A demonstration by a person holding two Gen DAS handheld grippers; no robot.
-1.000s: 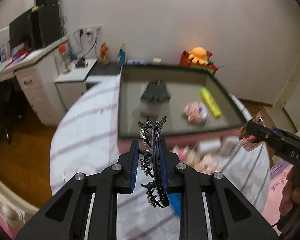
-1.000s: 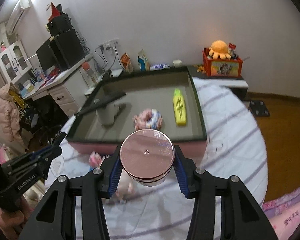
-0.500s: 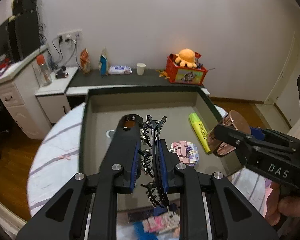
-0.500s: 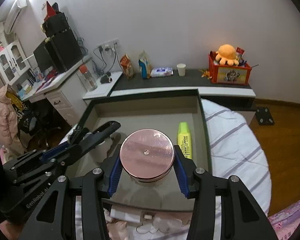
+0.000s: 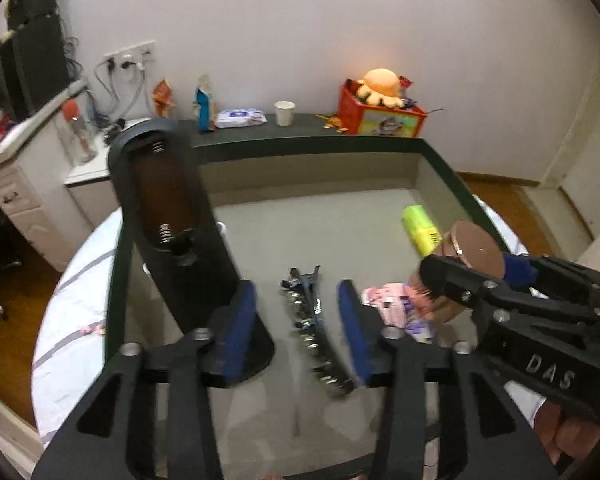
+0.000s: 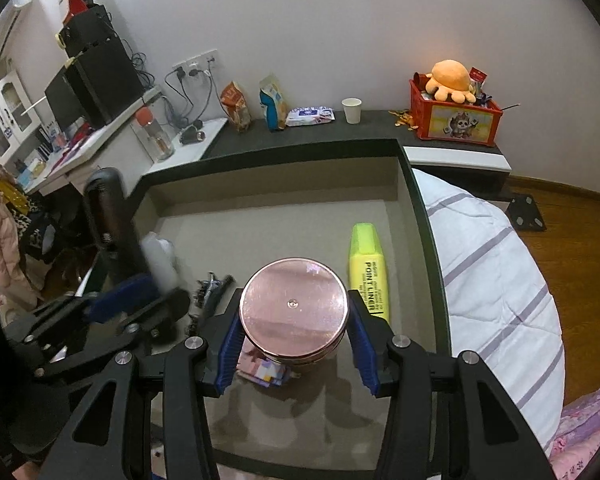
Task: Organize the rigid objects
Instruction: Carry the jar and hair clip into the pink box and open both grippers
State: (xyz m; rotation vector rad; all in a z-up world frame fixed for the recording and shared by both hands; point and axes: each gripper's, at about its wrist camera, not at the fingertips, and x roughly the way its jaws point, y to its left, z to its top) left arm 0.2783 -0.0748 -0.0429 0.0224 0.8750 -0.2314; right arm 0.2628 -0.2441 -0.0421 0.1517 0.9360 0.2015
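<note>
Black toothed hair clip [image 5: 314, 322], rose-metallic round tin [image 6: 293, 308]

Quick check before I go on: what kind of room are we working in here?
Most likely a bedroom at home. The tray sits on a striped quilt, a desk with a computer monitor stands at the left, and an orange plush toy tops a red box on a low shelf by the wall.

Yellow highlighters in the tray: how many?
1. The yellow highlighter lies flat on the tray floor by its right wall, beside the copper-lidded jar. Others may be hidden behind the claws.
</note>
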